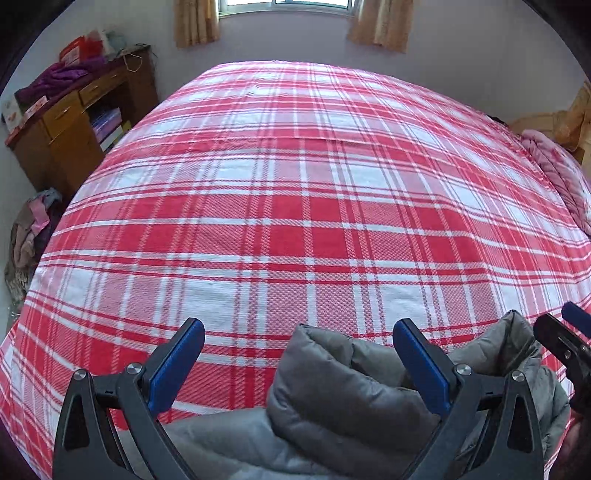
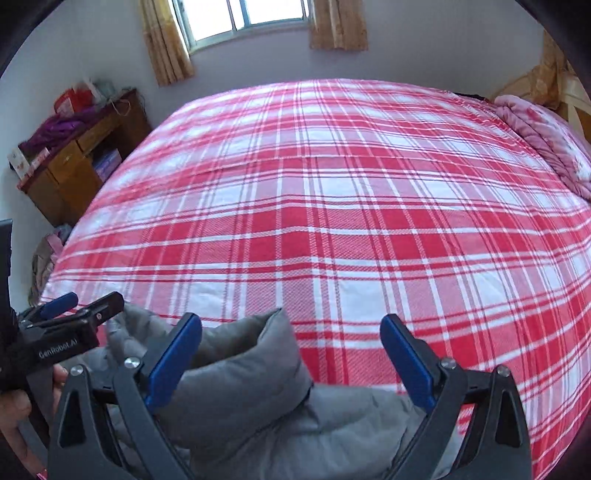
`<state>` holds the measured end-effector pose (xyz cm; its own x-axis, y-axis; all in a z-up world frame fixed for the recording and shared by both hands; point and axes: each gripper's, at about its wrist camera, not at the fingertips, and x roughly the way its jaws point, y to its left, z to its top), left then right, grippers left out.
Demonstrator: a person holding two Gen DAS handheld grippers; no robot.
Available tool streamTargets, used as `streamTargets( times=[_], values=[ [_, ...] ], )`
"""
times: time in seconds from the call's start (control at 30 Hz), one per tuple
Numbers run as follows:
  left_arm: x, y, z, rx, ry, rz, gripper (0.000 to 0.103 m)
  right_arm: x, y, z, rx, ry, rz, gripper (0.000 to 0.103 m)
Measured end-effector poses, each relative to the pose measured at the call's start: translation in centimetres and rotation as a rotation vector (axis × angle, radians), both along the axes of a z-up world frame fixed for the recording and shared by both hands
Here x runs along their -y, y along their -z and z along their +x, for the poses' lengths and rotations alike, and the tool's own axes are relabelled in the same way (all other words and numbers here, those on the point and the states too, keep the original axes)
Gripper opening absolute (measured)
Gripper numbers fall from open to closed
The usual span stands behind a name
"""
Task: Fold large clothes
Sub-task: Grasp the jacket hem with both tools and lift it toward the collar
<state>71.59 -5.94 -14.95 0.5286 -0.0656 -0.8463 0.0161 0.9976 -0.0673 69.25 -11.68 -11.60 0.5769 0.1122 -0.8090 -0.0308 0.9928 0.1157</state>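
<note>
Between and under both tools, the grey puffer jacket [image 1: 332, 398] is lying bunched at the near edge of the bed [image 1: 295, 192], on its red-and-white plaid sheet. Left tool [image 1: 299, 365] is hovering with its blue pads spread wide apart, gripping nothing, a padded fold rising between them. Right tool [image 2: 291, 362] is hanging just beside it, pads equally wide, the fold sitting against its left pad. Ahead, beyond the bed, a window [image 2: 251, 18] is glowing.
</note>
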Motion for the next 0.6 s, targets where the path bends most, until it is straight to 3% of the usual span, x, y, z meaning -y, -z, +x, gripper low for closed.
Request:
streamTargets(
  times=[0.2,0.3,0.33,0.37,0.4,0.43,0.47,0.6],
  values=[
    [-0.1,0.6,-1.4,-0.01,0.066,-0.029,0.099,-0.1,2.0,1.1,-0.087,-0.064,-0.026,0.099],
    [-0.1,0.1,-2.7,-0.012,0.12,-0.072,0.064,0.1,2.4,0.3,-0.109,-0.086,-0.018,0.09],
    [0.0,0.0,-3.1,-0.012,0.138,-0.08,0.049,0.2,2.5,-0.1,-0.123,-0.098,-0.003,0.077],
    [0.2,-0.1,-3.5,-0.009,0.158,-0.076,0.041,0.3,2.8,-0.5,-0.144,-0.114,0.018,0.06],
    [0.4,-0.2,-3.9,-0.006,0.171,-0.064,0.03,0.3,2.9,-0.9,-0.154,-0.121,0.023,0.05],
    [0.6,-0.5,-4.7,0.006,0.186,-0.043,0.022,0.3,3.0,-1.3,-0.167,-0.131,0.021,0.029],
    [0.6,-0.8,-5.3,0.017,0.195,-0.034,0.019,0.2,3.1,-1.8,-0.174,-0.142,0.017,0.019],
    [-0.2,-2.2,-8.5,0.087,0.219,0.025,0.007,0.6,2.3,-4.4,-0.133,-0.147,-0.029,0.012]
  ],
)
